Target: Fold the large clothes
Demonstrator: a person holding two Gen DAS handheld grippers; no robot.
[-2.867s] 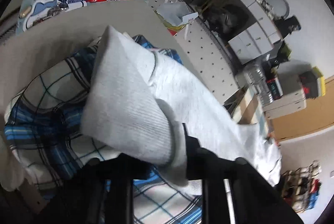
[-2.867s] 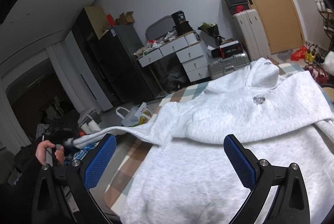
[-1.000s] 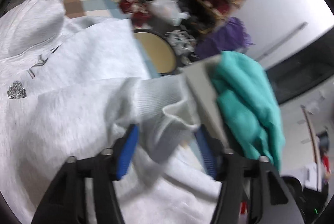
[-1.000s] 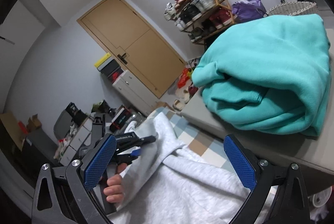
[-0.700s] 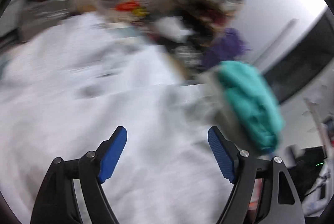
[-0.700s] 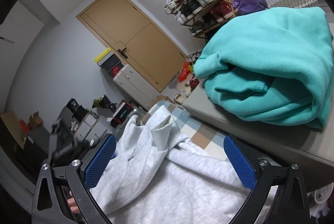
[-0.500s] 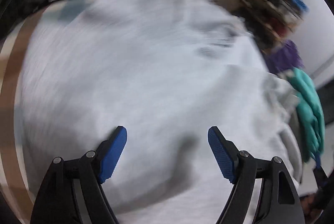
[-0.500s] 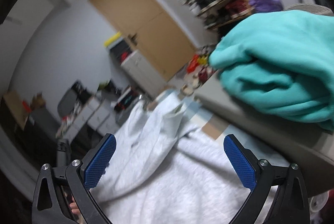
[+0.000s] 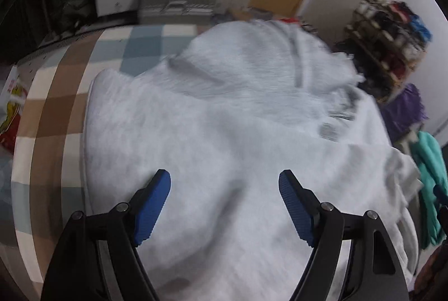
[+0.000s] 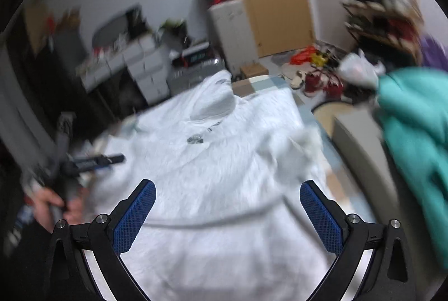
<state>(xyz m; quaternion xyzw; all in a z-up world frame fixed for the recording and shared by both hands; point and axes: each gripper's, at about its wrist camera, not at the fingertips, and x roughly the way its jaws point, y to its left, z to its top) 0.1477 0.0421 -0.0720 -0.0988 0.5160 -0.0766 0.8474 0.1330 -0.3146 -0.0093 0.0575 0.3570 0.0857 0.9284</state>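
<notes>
The pale grey hoodie [image 9: 224, 132] was soft, matt fleece cloth. The checked cover [image 9: 56, 93] beneath looked like smooth woven fabric. The gripper pads [image 10: 134, 217] were blue, rough-textured rubber on matt black plastic.

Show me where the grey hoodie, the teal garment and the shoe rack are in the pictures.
grey hoodie [image 10: 212, 161]: right wrist view, on its chest below the logo.
teal garment [image 10: 414, 132]: right wrist view, on its folded bulk.
shoe rack [image 9: 392, 29]: left wrist view, on its middle shelves.

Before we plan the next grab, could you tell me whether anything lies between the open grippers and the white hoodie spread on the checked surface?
Nothing visible does. The left gripper and right gripper are both open above bare fabric of the white hoodie. The teal garment sits off to the side.
</notes>
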